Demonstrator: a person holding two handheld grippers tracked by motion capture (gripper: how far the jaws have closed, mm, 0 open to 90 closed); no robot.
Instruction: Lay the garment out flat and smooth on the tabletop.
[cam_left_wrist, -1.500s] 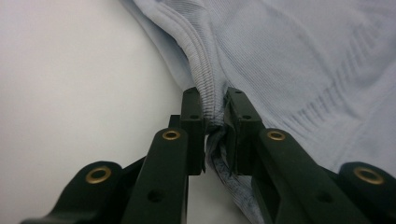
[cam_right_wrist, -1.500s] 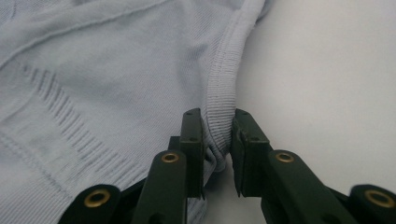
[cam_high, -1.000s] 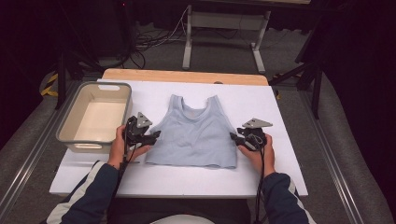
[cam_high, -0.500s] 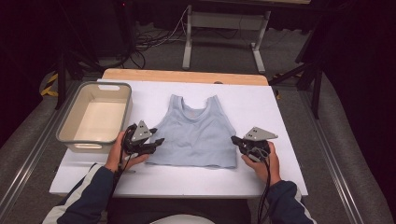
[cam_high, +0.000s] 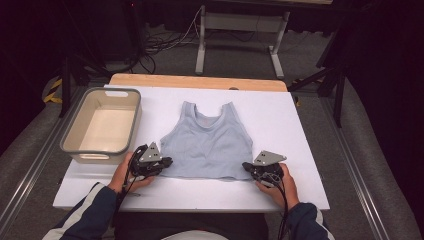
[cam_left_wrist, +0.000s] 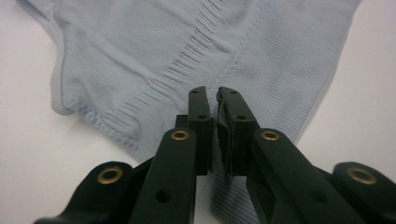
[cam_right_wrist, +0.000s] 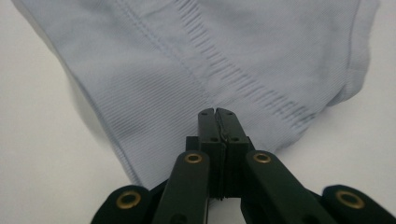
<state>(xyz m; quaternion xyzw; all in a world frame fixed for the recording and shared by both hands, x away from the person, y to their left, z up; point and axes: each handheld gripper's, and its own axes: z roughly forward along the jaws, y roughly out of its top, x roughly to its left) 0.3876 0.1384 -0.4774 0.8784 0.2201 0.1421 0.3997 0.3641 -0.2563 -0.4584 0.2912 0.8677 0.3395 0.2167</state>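
A light blue ribbed tank top (cam_high: 207, 142) lies flat on the white table (cam_high: 300, 125), neck away from me. My left gripper (cam_high: 169, 162) is at its near left corner. In the left gripper view the jaws (cam_left_wrist: 212, 93) have just been closing and stand a narrow slit apart, with the top's fabric (cam_left_wrist: 140, 56) pinched in between. My right gripper (cam_high: 246, 166) is at the near right corner. In the right gripper view its jaws (cam_right_wrist: 215, 112) are pressed together on the hem of the top (cam_right_wrist: 187, 56).
A grey plastic bin (cam_high: 132, 125) stands empty at the left of the table. A strip of wooden tabletop (cam_high: 200, 81) runs along the far edge. Beyond it lie cables (cam_high: 165, 42) and a metal frame (cam_high: 240, 22) on the floor.
Both grippers have slid toward me along the top's sides, down to its bottom corners. Their jaws have closed on the fabric there.
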